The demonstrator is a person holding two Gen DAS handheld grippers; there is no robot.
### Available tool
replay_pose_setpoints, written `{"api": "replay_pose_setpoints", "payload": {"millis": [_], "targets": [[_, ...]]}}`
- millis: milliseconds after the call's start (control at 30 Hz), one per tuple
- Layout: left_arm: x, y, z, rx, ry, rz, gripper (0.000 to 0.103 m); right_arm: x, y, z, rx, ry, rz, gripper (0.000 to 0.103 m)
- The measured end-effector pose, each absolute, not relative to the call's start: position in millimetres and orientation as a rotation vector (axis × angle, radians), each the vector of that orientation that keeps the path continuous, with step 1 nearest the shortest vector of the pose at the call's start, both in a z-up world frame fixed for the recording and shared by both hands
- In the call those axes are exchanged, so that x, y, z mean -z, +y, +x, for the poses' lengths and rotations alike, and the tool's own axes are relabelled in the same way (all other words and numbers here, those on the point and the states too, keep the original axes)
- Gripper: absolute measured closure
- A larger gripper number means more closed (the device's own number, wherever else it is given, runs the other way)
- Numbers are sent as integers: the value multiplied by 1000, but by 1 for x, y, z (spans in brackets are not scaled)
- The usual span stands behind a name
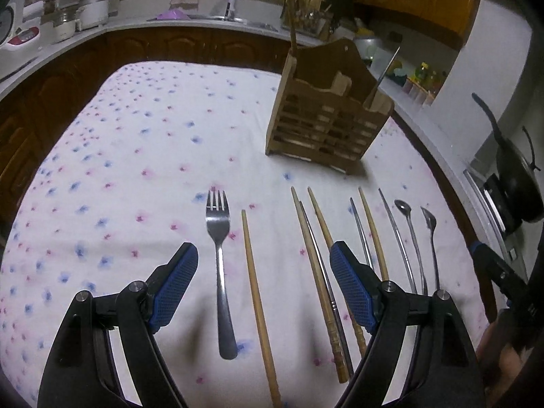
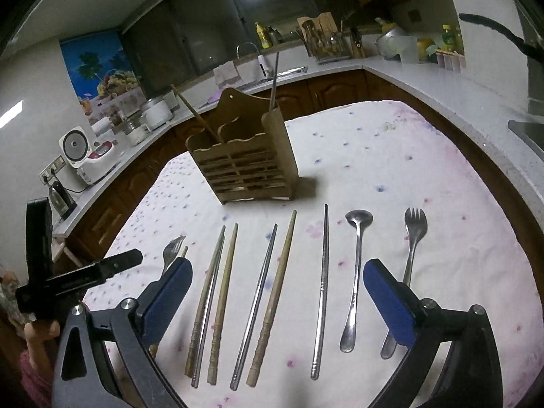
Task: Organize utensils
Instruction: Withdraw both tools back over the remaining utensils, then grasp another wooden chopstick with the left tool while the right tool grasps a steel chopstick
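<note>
A wooden utensil holder [image 1: 326, 125] [image 2: 243, 166] stands on the flowered tablecloth [image 1: 142, 142], with one wooden chopstick and one metal chopstick standing in it. Utensils lie in a row in front of it. In the left wrist view: a fork [image 1: 219, 255], a wooden chopstick [image 1: 258, 302], more wooden and metal chopsticks, and two spoons [image 1: 409, 234]. In the right wrist view: wooden chopsticks [image 2: 224, 299], metal chopsticks [image 2: 323, 289], a spoon [image 2: 355, 272] and a spork [image 2: 409, 258]. My left gripper [image 1: 263, 260] is open above the fork and chopstick. My right gripper [image 2: 277, 277] is open above the chopsticks. Both are empty.
A kitchen counter [image 2: 391, 68] wraps around the table, with a rice cooker [image 2: 85, 154], pots, a sink and a knife rack [image 2: 326, 39]. A black pan [image 1: 516, 176] sits at the right. The left gripper's body [image 2: 68, 278] shows at the right wrist view's left edge.
</note>
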State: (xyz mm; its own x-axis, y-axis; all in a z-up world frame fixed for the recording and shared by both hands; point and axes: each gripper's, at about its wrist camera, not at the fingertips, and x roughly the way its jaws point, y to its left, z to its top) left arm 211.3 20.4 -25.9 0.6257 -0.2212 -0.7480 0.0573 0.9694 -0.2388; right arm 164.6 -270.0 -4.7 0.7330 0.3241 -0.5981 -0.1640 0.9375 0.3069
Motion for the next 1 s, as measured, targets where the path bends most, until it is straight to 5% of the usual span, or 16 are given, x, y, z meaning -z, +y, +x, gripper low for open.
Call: {"api": "replay_pose_setpoints", "payload": {"millis": [400, 533, 700, 867, 1000], "targets": [[41, 8, 246, 164, 943, -183, 22, 17, -273, 199, -287, 750, 255, 3], [44, 5, 262, 183, 963, -182, 33, 25, -270, 219, -288, 790, 251, 18], [52, -7, 290, 214, 1009, -166, 59, 41, -267, 252, -271, 865, 229, 45], [59, -24, 315, 221, 1035, -116, 68, 54, -268, 280, -248, 919, 210, 65], [68, -33, 330, 229, 1078, -92, 73, 59, -270, 294, -234, 943, 196, 69]]}}
